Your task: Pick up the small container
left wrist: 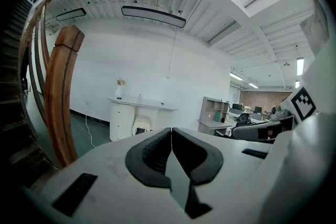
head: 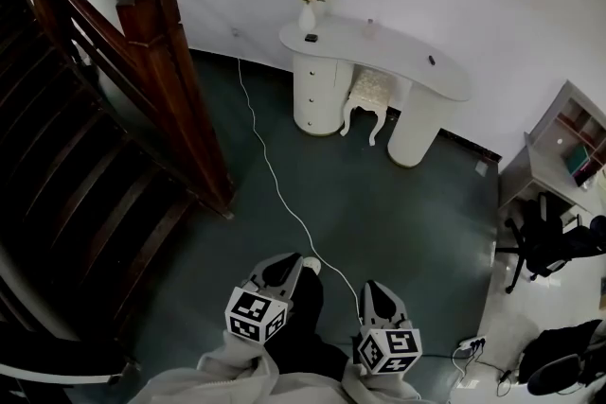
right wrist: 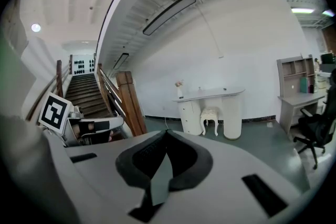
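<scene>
The left gripper and the right gripper are held low and side by side in front of the person, over the dark green floor. Each gripper view shows its jaws closed tip to tip with nothing between them, which fits a carrying posture rather than a reach. The task's thing appears to be the small pale container, too small here to be sure of. It stands near the back edge of the white curved bench against the far wall, well apart from both grippers. A white vase with pink flowers stands at the bench's left end and a white cushioned stool is tucked under its middle. Both grippers point towards the bench, so the approach seems under way. A thin white cable lies across the floor on the way and could catch a foot, and the brown wooden stair post stands to the left.
</scene>
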`<state>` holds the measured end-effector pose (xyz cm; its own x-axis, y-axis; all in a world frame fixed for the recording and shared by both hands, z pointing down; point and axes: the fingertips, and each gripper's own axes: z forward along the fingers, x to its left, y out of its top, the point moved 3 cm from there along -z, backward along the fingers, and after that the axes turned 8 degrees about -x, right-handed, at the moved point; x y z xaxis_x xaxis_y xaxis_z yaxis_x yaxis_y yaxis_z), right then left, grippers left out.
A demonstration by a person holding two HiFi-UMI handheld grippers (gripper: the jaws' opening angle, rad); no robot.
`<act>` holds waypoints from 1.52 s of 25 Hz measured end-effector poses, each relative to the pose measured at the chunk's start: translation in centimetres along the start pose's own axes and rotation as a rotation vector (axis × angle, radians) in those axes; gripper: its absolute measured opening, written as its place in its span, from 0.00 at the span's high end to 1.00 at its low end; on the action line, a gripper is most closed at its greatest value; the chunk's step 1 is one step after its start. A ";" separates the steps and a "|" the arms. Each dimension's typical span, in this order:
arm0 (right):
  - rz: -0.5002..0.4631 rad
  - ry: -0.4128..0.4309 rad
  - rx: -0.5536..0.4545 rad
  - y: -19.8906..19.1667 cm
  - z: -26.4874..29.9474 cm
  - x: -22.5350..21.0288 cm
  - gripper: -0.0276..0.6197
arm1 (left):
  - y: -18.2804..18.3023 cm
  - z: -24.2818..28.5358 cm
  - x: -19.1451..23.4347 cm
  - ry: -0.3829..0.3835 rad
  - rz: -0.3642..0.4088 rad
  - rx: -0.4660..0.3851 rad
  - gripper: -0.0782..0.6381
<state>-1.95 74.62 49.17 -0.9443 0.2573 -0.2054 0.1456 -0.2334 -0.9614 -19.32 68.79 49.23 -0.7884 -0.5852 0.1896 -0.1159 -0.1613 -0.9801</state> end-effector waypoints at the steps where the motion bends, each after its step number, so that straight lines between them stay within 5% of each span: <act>1: 0.000 0.000 -0.004 0.3 0.2 -0.2 0.88 | 0.2 0.3 0.1 0.001 0.002 -0.003 0.87; 15: 0.003 -0.023 -0.003 2.9 6.6 -4.6 0.88 | 2.1 8.7 2.4 -0.022 0.009 -0.007 0.87; 38: -0.014 -0.063 -0.026 10.5 26.5 -8.7 0.88 | 8.7 26.0 15.7 -0.066 0.033 -0.029 0.87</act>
<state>-0.02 45.04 45.71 -0.9629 0.2006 -0.1805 0.1387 -0.2059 -0.9687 -16.99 37.59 45.22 -0.7506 -0.6411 0.1600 -0.1090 -0.1187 -0.9869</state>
